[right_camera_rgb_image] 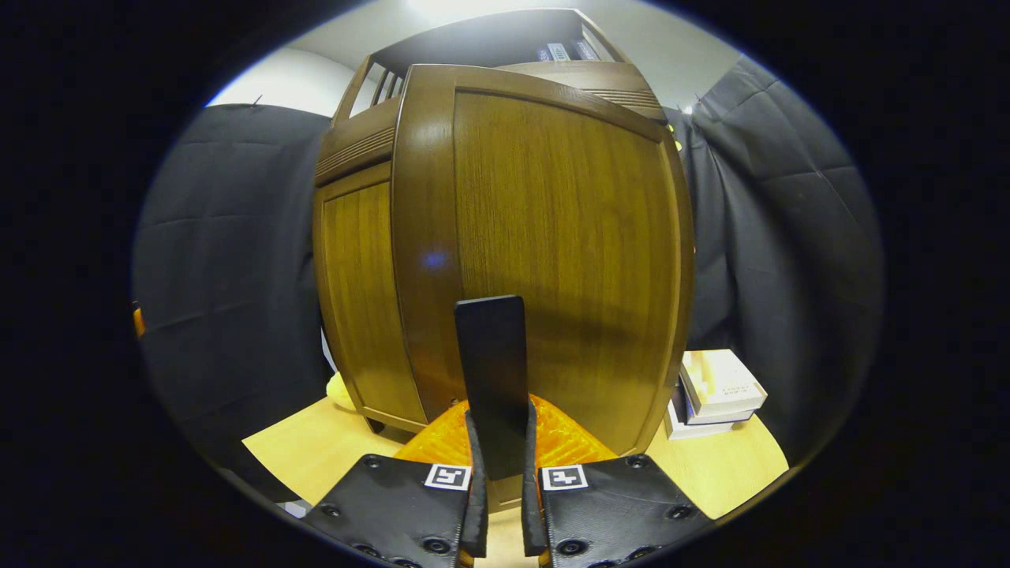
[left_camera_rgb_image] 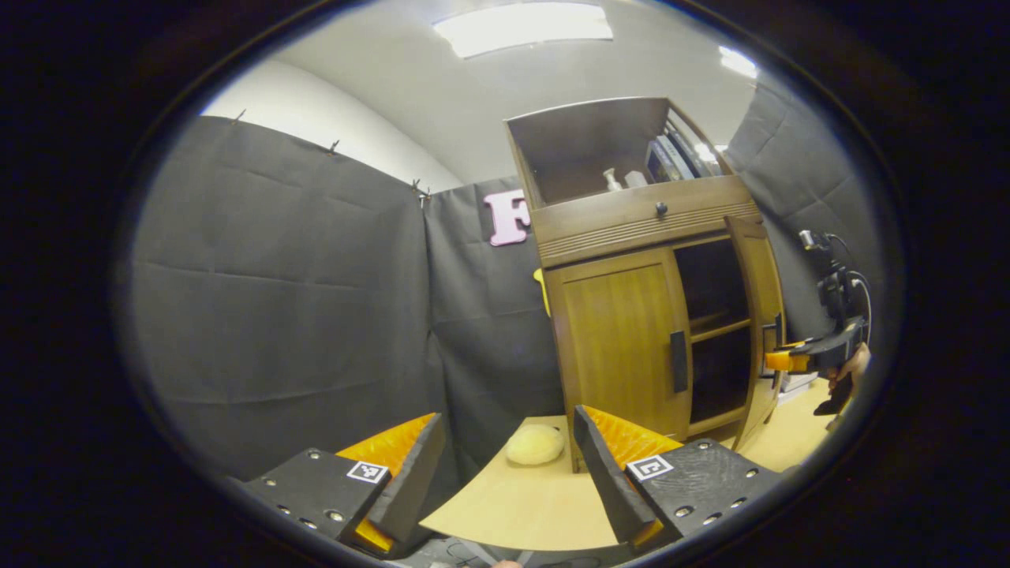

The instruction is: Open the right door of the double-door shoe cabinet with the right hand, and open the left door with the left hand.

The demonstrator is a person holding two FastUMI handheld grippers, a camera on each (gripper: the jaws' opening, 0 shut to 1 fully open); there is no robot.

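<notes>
Looking along my left tool (left_camera_rgb_image: 505, 473), I had its fingers wide apart and holding nothing, low at 6 o'clock over the table (left_camera_rgb_image: 505, 505). The shoe cabinet (left_camera_rgb_image: 647, 276) stood at 2 o'clock; its left door (left_camera_rgb_image: 619, 347) was shut, handle (left_camera_rgb_image: 678, 361) untouched, while the right door (left_camera_rgb_image: 759, 315) stood swung out with my right tool (left_camera_rgb_image: 781, 360) at its edge. The risk I judged here: reaching in skewed, I could miss that slim handle or knock the yellow puff (left_camera_rgb_image: 535, 444) lying near the cabinet's foot. The open top shelf (left_camera_rgb_image: 600, 158) held small bottles and books; the lower compartment looked dark, contents unclear.

In the right gripper view, my right tool (right_camera_rgb_image: 499, 473) was clamped on the right door's handle (right_camera_rgb_image: 491, 371). Pulling off the hinge's arc could slip the grip. Boxes (right_camera_rgb_image: 714, 390) sat at 4 o'clock, possibly in the door's path.
</notes>
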